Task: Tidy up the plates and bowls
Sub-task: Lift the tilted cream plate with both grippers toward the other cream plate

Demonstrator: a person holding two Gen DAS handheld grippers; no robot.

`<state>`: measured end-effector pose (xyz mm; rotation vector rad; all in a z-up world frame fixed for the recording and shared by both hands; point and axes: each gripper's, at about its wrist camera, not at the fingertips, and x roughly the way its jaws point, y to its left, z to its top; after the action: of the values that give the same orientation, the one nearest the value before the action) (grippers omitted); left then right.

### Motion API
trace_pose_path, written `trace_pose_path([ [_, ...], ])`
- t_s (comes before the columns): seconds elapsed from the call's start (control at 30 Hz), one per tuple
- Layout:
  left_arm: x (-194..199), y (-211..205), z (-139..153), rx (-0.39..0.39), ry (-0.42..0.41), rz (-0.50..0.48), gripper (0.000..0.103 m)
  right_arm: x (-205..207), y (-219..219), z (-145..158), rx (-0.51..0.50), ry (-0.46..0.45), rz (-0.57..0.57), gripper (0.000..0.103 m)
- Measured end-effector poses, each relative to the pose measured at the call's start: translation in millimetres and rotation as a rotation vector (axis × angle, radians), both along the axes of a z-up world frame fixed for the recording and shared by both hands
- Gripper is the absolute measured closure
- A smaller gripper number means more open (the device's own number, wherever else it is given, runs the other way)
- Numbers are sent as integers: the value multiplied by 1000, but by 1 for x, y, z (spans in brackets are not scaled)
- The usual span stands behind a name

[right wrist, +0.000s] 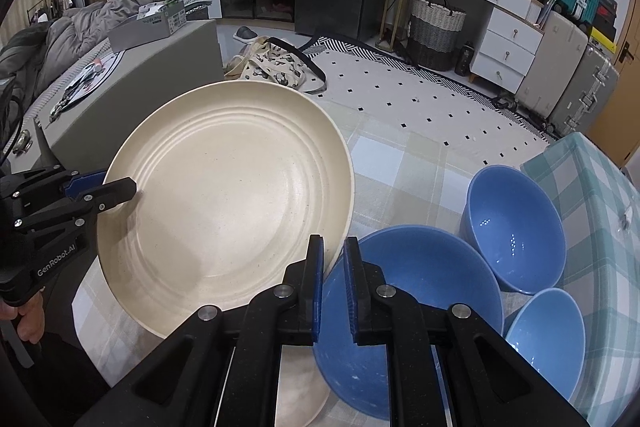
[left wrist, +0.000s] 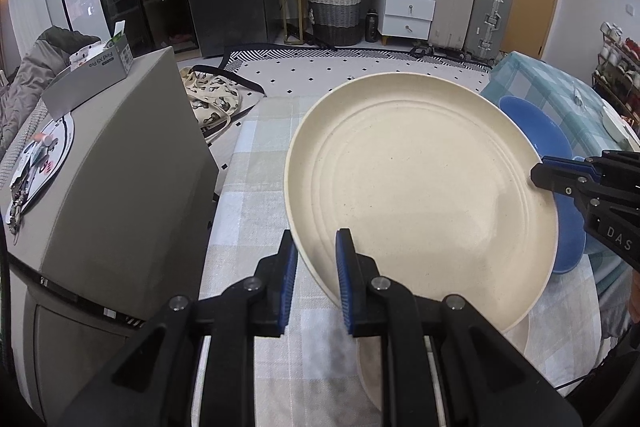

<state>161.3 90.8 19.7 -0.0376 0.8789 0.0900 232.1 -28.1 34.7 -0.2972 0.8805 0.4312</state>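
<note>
Gripping opposite edges of a round cream plate (left wrist: 416, 187), both grippers hold it tilted above the table (left wrist: 256, 187), which wears a pale checked cloth of soft woven look. The left gripper (left wrist: 317, 259) has its jaws closed on the plate's near rim, blue ribbed pads on either face; the right gripper (right wrist: 334, 259) has its jaws closed on the far rim beside the bowls. The plate is matte and faintly speckled, with raised concentric rings around its well. Under it, a second cream plate (right wrist: 298, 391) lies flat on the cloth, only its edge showing. Three glossy blue bowls (right wrist: 516, 227) sit close together just right of the plates, the largest partly under the held plate's rim. A grey cabinet (left wrist: 120, 187) stands close along the table's left edge; cloth beyond the plate lies bare
</note>
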Motion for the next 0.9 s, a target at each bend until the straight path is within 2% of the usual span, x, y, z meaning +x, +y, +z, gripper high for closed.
trace_pose_path([
  [0.33, -22, -5, 5, 24, -20, -17, 87, -28, -9, -3, 34, -4, 5, 93],
  [0.9, -45, -12, -10, 33, -1, -8, 87, -61, -15, -18, 59, 13, 35, 91],
])
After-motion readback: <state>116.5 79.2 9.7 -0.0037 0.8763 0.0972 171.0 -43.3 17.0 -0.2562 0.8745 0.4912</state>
